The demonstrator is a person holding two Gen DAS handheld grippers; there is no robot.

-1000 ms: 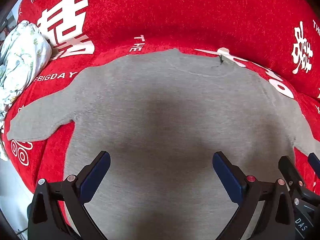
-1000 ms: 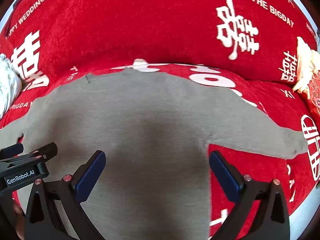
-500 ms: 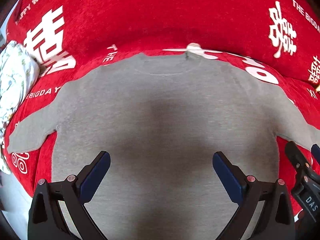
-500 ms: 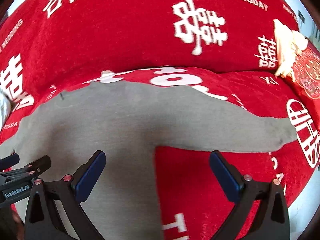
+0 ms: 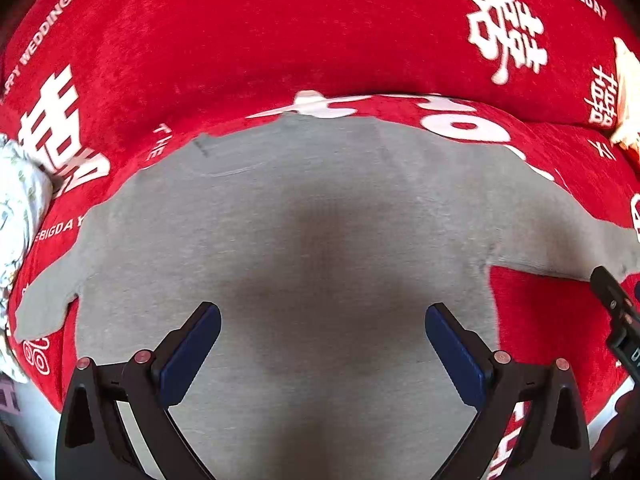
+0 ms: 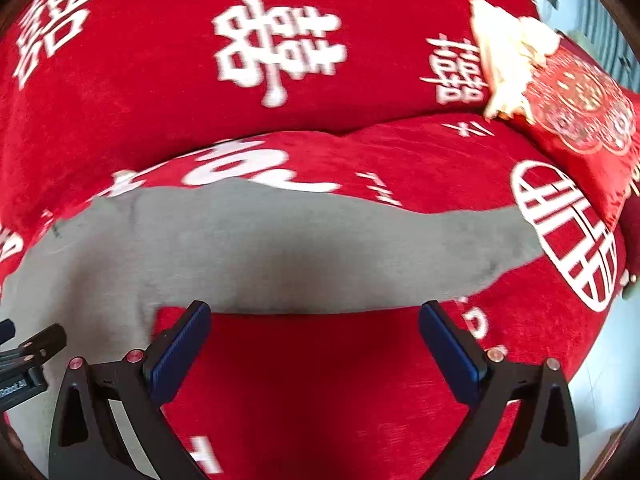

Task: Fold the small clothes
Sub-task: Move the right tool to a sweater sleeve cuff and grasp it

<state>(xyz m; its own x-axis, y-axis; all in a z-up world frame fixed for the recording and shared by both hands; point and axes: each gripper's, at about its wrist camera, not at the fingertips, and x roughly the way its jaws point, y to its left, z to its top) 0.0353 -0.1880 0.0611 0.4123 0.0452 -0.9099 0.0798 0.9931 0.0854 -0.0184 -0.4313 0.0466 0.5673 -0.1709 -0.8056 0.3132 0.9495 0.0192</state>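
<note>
A small grey sweater (image 5: 304, 216) lies flat on the red sofa seat, neckline toward the backrest, both sleeves spread out sideways. My left gripper (image 5: 322, 340) hovers open over the sweater's body, nothing between its blue pads. In the right wrist view the sweater's right sleeve (image 6: 360, 248) stretches across, its cuff ending by a white round print. My right gripper (image 6: 314, 336) is open above the red cover just in front of that sleeve, holding nothing. The right gripper's body (image 5: 618, 320) shows at the left view's right edge.
The red sofa cover (image 5: 280, 40) with white lettering rises into a backrest behind the sweater. A pale floral garment (image 5: 20, 208) lies bunched at the left end. A red embroidered cushion (image 6: 580, 120) and cream fabric (image 6: 508, 52) sit at the right end. The seat's front edge drops off at lower right.
Both grippers have swung to the right. The right one has left the sweater's body and now faces the right sleeve; the left one has come over the body's middle. Both stayed open.
</note>
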